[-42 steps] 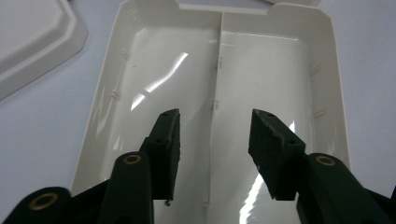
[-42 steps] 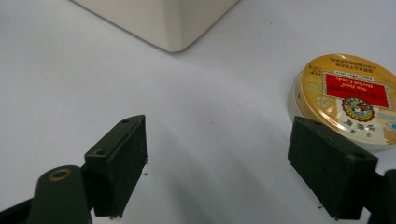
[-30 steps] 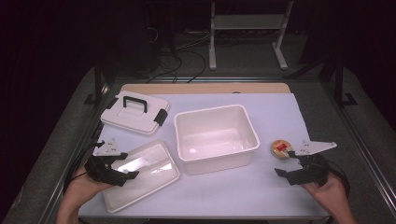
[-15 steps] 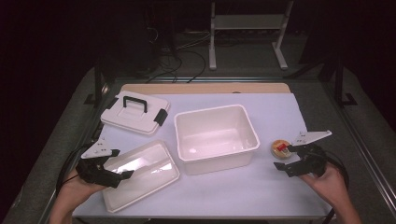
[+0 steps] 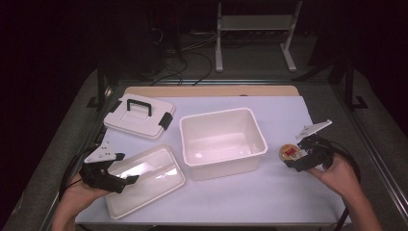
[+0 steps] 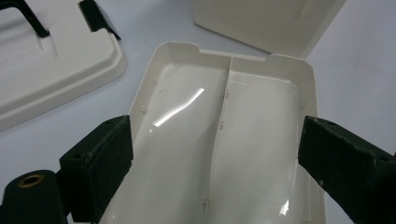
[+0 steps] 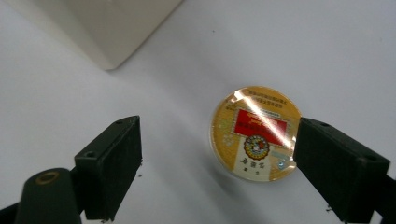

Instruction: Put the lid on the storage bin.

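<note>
The round tin (image 7: 254, 133), lying on the white table cover (image 5: 288, 120) right of the open box (image 5: 222, 142), has been approached by the right gripper (image 7: 217, 172), whose wide-spread jaws now flank it, so a grasp seems imminent.

The table (image 5: 288, 202) is viewed from above, looking forward and down. The divided tray (image 6: 224, 140) is viewed closely, down along the left gripper (image 6: 215, 163) jaws. The round tin (image 7: 254, 133) is framed closely from the right gripper (image 7: 219, 163). Both appear in the high view.
</note>
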The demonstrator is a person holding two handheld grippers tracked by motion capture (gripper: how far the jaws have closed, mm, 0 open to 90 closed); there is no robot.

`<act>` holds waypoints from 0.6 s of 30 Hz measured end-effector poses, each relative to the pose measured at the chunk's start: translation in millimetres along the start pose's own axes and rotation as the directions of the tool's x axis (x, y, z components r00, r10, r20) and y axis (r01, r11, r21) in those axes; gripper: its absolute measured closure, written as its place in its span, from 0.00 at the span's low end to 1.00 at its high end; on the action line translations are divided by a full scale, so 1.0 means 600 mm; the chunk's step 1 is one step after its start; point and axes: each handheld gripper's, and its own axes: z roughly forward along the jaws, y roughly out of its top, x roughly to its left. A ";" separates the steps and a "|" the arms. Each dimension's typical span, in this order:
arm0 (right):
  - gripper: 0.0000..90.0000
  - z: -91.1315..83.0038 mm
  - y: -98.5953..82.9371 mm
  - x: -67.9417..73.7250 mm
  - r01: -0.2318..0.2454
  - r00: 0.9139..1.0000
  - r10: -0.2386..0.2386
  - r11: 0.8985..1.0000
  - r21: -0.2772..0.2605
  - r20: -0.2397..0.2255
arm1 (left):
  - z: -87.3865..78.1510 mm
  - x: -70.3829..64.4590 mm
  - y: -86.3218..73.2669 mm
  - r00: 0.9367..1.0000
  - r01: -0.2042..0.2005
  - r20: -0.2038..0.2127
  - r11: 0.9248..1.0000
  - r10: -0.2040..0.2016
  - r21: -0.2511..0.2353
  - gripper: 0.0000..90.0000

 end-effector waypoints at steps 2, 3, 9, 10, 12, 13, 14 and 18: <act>0.16 0.004 0.000 -0.008 -0.005 1.000 0.005 1.000 0.014 -0.003 | 0.000 -0.001 0.000 1.000 -0.001 0.001 1.000 0.001 -0.005 0.11; 0.16 0.007 0.001 -0.012 -0.008 1.000 0.008 1.000 0.025 -0.001 | 0.000 -0.001 0.000 1.000 0.001 0.002 1.000 -0.001 -0.008 0.11; 0.15 0.033 0.009 -0.026 0.003 1.000 -0.004 0.994 0.107 0.014 | 0.000 0.000 -0.002 1.000 0.003 -0.001 1.000 -0.003 -0.004 0.11; 0.15 0.039 0.011 -0.028 0.001 1.000 -0.004 0.993 0.121 0.022 | 0.001 0.000 -0.002 1.000 0.003 -0.001 1.000 -0.003 -0.004 0.11; 0.15 0.044 0.013 -0.031 -0.003 0.999 -0.001 0.991 0.131 0.032 | 0.001 0.000 -0.002 1.000 0.004 0.000 1.000 -0.004 -0.005 0.11; 0.15 0.048 0.014 -0.033 -0.004 0.999 0.000 0.991 0.135 0.032 | 0.001 0.000 -0.002 1.000 0.003 0.000 1.000 -0.003 -0.005 0.11; 0.15 0.051 0.015 -0.035 0.000 0.999 -0.005 0.990 0.143 0.035 | 0.001 0.000 -0.002 1.000 0.001 0.000 1.000 -0.001 -0.003 0.11; 0.15 0.062 0.018 -0.041 -0.003 0.999 -0.004 0.986 0.169 0.040 | -0.001 0.000 -0.003 1.000 0.001 -0.001 1.000 -0.001 -0.005 0.11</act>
